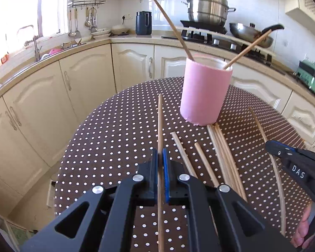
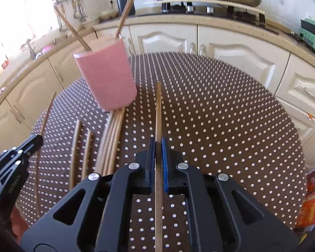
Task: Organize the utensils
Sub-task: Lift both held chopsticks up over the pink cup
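A pink cup [image 1: 205, 92] stands on the round dotted table [image 1: 115, 126] with two wooden chopsticks [image 1: 170, 27] leaning out of it. It also shows in the right wrist view [image 2: 107, 75]. My left gripper [image 1: 160, 153] is shut on a chopstick [image 1: 160, 121] that points toward the cup's left side. My right gripper [image 2: 157, 142] is shut on another chopstick [image 2: 158, 109] held just above the table, right of the cup. Several loose chopsticks [image 1: 222, 147] lie on the table in front of the cup, between the grippers. The right gripper shows at the left view's right edge [image 1: 283, 150].
Cream cabinets [image 1: 84, 79] and a counter curve behind the table. A sink [image 1: 37, 54] is at the left; a stove with a steel pot [image 1: 208, 8] and a pan [image 1: 250, 33] is at the back. An orange packet [image 2: 313, 205] sits off the table's right edge.
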A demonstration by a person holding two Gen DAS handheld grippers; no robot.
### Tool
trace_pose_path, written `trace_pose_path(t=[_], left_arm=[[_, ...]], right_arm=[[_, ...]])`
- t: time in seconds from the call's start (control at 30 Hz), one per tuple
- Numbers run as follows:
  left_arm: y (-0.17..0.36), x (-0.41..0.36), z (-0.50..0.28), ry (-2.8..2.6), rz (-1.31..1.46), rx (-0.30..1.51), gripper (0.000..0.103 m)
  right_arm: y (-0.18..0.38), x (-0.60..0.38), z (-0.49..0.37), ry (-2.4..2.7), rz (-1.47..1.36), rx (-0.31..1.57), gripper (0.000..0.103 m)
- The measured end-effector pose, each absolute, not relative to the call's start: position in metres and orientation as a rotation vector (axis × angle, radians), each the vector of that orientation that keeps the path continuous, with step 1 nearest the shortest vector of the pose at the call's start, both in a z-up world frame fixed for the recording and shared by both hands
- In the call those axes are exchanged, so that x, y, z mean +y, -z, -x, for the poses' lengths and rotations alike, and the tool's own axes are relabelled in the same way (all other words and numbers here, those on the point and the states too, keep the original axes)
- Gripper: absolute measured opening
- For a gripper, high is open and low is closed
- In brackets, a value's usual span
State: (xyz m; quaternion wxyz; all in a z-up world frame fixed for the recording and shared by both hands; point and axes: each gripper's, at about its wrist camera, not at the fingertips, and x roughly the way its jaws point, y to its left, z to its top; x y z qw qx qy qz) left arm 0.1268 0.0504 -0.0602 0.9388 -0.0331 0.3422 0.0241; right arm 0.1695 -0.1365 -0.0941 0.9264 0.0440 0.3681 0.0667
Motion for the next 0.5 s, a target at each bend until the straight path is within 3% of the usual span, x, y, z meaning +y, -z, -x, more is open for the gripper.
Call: trace_pose_path(t=[0.5], left_arm=[[0.057, 0.073, -0.108, 0.142, 0.217, 0.619, 0.006]], right_arm=[[0.062, -0.148, -0.147, -0.193, -0.177, 0.685, 0.007]])
